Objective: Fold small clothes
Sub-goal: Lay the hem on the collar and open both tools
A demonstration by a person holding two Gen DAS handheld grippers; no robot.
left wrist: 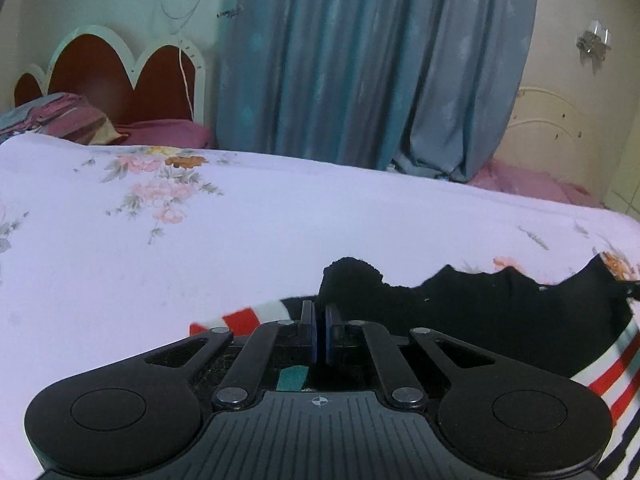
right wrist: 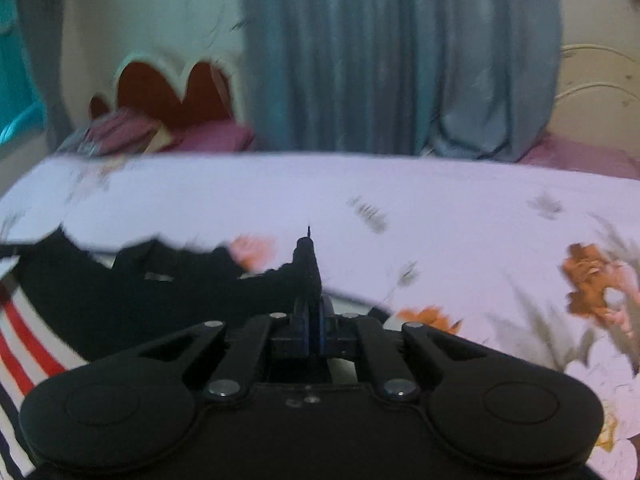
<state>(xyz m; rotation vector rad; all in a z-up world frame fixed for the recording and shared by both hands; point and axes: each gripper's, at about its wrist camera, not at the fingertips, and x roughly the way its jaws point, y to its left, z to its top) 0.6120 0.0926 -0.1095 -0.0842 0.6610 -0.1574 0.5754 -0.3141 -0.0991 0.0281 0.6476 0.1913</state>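
Note:
A small black garment point(left wrist: 480, 312) with red, white and dark striped trim point(left wrist: 612, 372) hangs stretched between both grippers above the floral bedsheet point(left wrist: 200, 248). My left gripper point(left wrist: 320, 312) is shut on the garment's left upper edge, black cloth bunching above the pads. In the right wrist view my right gripper point(right wrist: 314, 308) is shut on the other edge of the black garment point(right wrist: 140, 292), with a point of cloth sticking up between the fingers. The striped trim point(right wrist: 28, 344) shows at the left there. The right view is blurred.
The white floral sheet point(right wrist: 440, 220) covers the bed under the garment. Behind it are a red scalloped headboard point(left wrist: 120, 76), purple pillows point(left wrist: 160, 132), blue-grey curtains point(left wrist: 360, 80) and a cream wall with a white metal bed frame point(left wrist: 560, 120).

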